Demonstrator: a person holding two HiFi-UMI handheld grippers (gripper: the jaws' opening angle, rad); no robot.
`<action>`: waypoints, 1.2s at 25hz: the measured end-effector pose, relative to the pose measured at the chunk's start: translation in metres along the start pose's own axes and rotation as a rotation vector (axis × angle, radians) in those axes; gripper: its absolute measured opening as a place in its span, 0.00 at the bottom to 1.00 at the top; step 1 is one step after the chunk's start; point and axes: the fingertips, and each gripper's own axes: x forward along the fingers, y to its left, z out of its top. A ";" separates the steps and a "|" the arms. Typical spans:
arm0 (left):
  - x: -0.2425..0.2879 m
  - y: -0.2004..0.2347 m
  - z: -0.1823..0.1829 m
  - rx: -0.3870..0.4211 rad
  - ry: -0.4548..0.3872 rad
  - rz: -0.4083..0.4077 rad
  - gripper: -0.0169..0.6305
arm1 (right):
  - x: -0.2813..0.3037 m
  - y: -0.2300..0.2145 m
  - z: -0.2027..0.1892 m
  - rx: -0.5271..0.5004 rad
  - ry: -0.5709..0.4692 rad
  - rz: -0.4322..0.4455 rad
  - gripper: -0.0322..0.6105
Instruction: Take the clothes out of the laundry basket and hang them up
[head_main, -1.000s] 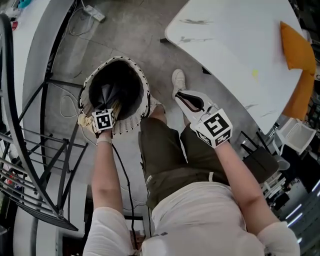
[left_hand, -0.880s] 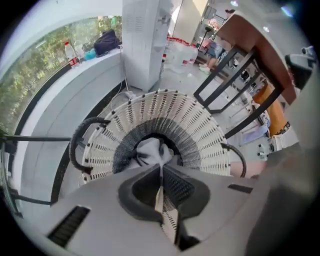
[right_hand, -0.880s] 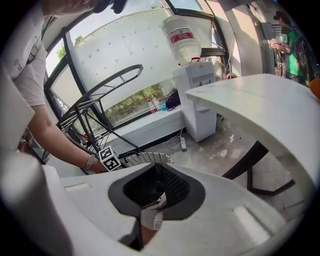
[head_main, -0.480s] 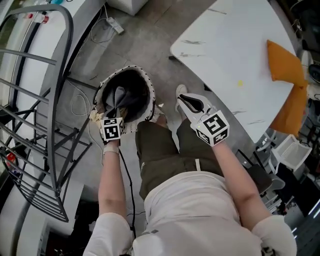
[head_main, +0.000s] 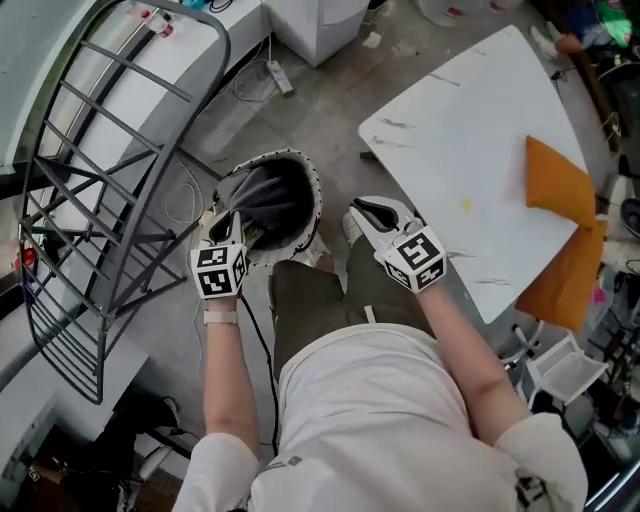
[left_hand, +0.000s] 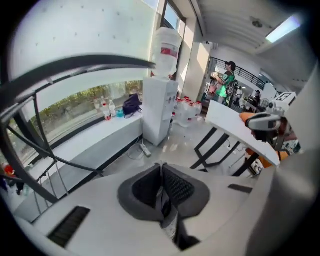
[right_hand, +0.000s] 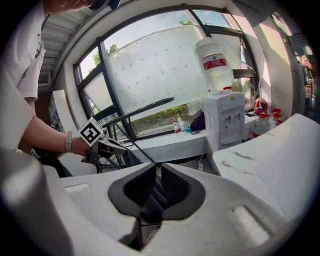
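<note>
Drying rack (head_main: 110, 180): stood left of the basket (head_main: 316, 205), within reach for hanging.
Left gripper (head_main: 228, 228): at the basket's near-left rim, jaws clamped on the grey garment (head_main: 262, 190), apparently to lift it out.
Grey garment: mostly inside the basket, one fold raised to the rim.
Right gripper (head_main: 365, 210): right of the basket, jaws closed and empty, probably kept free to help.

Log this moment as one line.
left gripper: shut on garment | right gripper: shut, empty | garment: mostly in basket | rack: left of basket | hanging: not done
</note>
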 end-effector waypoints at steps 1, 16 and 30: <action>-0.014 -0.001 0.012 -0.019 -0.037 0.018 0.04 | 0.000 0.002 0.007 -0.021 -0.006 0.022 0.08; -0.237 -0.032 0.177 -0.041 -0.615 0.216 0.04 | 0.010 0.078 0.062 -0.255 -0.017 0.314 0.19; -0.397 -0.052 0.235 -0.025 -0.942 0.409 0.04 | 0.102 0.151 0.041 -0.487 0.163 0.431 0.44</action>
